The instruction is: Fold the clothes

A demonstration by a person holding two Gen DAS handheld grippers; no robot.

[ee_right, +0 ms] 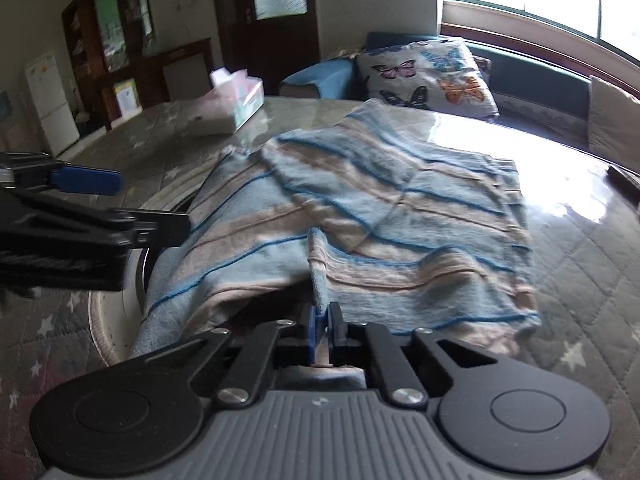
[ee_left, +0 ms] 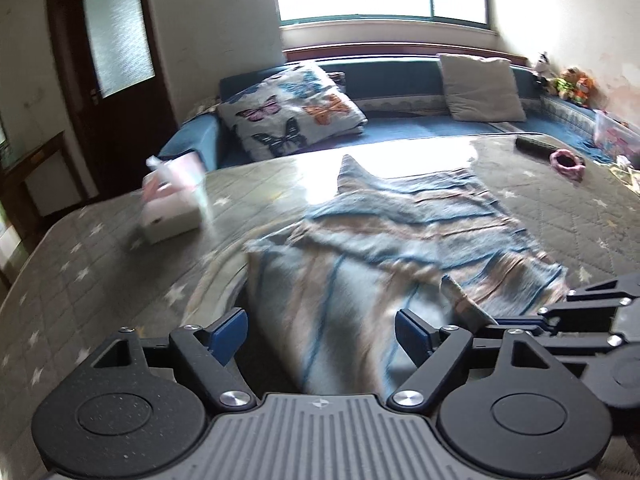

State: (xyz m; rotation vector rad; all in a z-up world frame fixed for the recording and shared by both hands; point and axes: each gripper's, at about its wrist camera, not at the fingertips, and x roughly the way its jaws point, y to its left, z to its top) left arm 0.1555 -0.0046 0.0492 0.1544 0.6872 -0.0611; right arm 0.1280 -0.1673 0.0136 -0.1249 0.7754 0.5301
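Observation:
A blue, light-blue and tan striped garment (ee_left: 400,240) lies partly folded on the grey star-quilted table (ee_left: 100,264), its near part hanging over the front edge. My left gripper (ee_left: 322,332) is open, its blue pads either side of the hanging cloth without touching it. In the right wrist view the garment (ee_right: 380,208) spreads across the table (ee_right: 580,272). My right gripper (ee_right: 321,332) is shut on a raised fold at the garment's near edge. The left gripper (ee_right: 86,182) shows at the left of that view.
A tissue box (ee_left: 172,204) sits on the table's left, also in the right wrist view (ee_right: 228,110). A black remote (ee_left: 536,145) and pink ring (ee_left: 566,162) lie far right. A blue sofa with a butterfly pillow (ee_left: 288,112) stands behind the table.

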